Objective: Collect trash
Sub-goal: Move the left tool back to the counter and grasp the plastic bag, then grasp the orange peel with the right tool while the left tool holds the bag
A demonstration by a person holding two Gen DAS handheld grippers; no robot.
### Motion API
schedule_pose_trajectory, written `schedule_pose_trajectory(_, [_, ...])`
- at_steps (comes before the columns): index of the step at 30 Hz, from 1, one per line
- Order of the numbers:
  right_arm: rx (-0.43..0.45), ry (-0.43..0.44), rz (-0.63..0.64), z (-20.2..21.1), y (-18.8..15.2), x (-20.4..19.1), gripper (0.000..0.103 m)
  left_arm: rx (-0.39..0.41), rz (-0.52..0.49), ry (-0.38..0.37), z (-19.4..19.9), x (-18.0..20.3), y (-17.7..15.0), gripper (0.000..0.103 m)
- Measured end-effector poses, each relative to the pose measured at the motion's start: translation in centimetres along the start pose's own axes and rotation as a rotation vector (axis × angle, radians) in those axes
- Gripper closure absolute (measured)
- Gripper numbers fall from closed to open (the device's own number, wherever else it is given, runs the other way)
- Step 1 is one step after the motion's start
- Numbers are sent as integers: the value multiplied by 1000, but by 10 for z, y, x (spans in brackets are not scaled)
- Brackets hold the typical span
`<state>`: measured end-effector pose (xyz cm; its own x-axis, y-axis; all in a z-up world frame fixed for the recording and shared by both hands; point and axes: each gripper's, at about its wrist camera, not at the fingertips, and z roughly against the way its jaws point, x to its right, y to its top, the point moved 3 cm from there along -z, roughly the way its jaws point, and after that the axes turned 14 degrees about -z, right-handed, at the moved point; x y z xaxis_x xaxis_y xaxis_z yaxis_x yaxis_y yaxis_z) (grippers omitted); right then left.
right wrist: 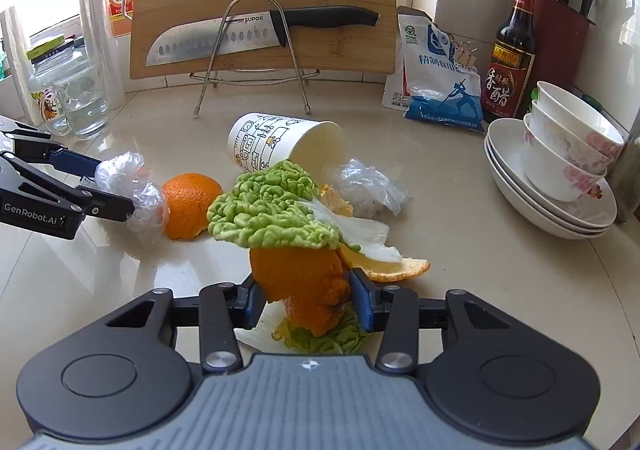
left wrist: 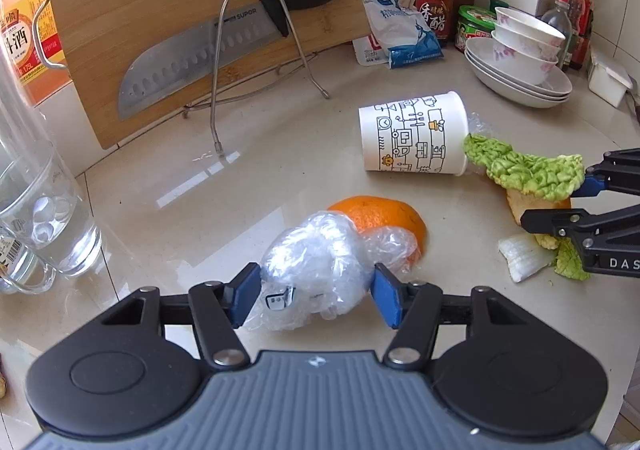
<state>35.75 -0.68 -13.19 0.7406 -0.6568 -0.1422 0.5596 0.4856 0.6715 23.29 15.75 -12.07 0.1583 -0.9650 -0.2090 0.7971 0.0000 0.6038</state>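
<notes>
My left gripper (left wrist: 316,294) is shut on a crumpled ball of clear plastic wrap (left wrist: 316,270) that rests on the beige counter (left wrist: 240,189). Half an orange peel (left wrist: 380,213) lies just behind it. My right gripper (right wrist: 307,300) is shut on a piece of orange peel (right wrist: 300,278), with a green cabbage leaf (right wrist: 272,209) draped over the top. More cabbage and peel scraps lie under and beside it. A printed paper cup (right wrist: 260,141) lies on its side behind, beside another wad of plastic (right wrist: 368,185). The left wrist view shows the right gripper (left wrist: 560,201) at the far right.
A cutting board (left wrist: 180,9) with a knife (left wrist: 192,57) leans in a wire rack at the back. A glass mug of water (left wrist: 44,209) stands left. Stacked bowls and plates (right wrist: 560,177), a vinegar bottle (right wrist: 508,57), a salt bag (right wrist: 436,73) and a knife block (right wrist: 560,33) crowd the right.
</notes>
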Motion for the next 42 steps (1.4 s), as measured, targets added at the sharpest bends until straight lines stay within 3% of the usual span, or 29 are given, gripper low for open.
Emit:
schedule_pose_trajectory(6, [-2,-13,13,10,-1,1,70,6,-29,-8,12,0,2,45])
schedule_pose_trajectory(13, [1,-7,15,28,-2,0,74,2,-83,-38,26,3,3,46])
schedule_pose_trajectory(22, [13,7,20,53,2,-3,75,15,-165,-67,47,13,8,46])
schedule_pose_trajectory(30, [14,39,7,65,4,-7,75,35,-177,-84,57,22,10,46])
schedule_pose_trajectory(42, [-26,14,44,85,-16,-5,75,42,-280,-148,70,47,14,47])
